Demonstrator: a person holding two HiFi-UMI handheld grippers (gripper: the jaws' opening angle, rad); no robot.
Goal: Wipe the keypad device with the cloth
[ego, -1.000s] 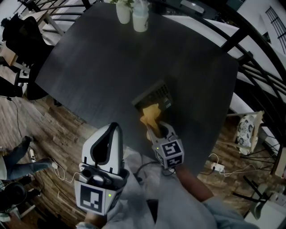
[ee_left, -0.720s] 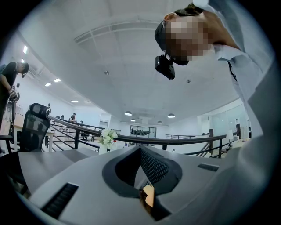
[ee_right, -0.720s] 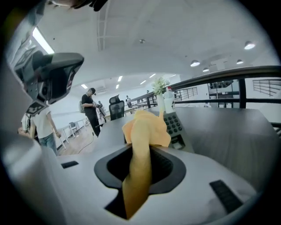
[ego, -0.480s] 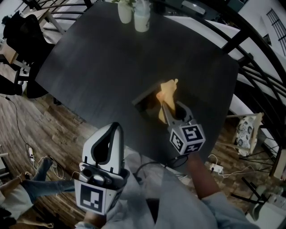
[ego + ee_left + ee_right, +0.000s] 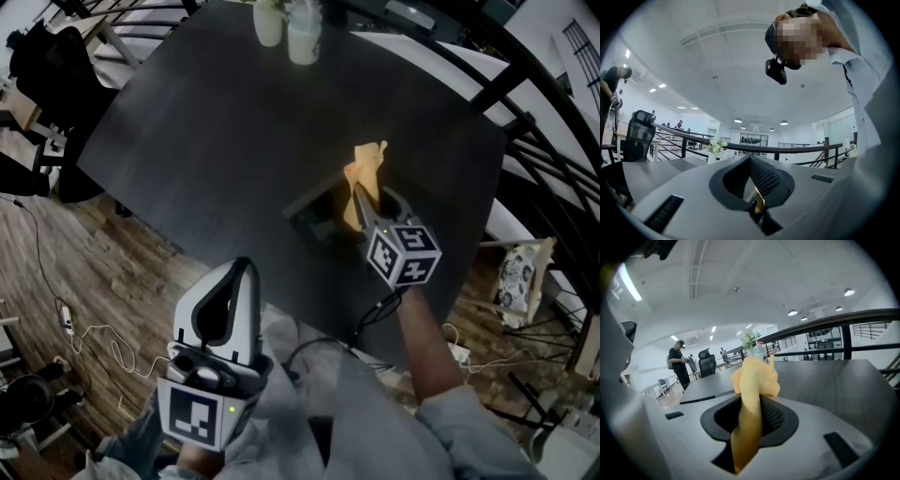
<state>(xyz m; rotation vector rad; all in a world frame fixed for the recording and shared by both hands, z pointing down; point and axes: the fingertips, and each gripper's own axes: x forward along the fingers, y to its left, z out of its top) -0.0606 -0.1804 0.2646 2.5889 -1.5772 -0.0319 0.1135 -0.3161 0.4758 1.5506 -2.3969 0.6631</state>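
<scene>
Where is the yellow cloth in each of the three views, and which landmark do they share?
Head view: yellow cloth right of centre, above the right gripper.
Left gripper view: not in it.
Right gripper view: cloth at centre, between the jaws.
Shared landmark: the flower vase.

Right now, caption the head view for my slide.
Right tongs clamp yellow cloth by the keypad device on the dark table.

The right gripper (image 5: 364, 208) is reaching forward on an outstretched forearm (image 5: 422, 328), its jaws pinching the cloth (image 5: 367, 164), which is sticking out beyond the tips. The left gripper (image 5: 240, 274) is hanging close to the torso, pointing forward, jaws pressed together.
</scene>
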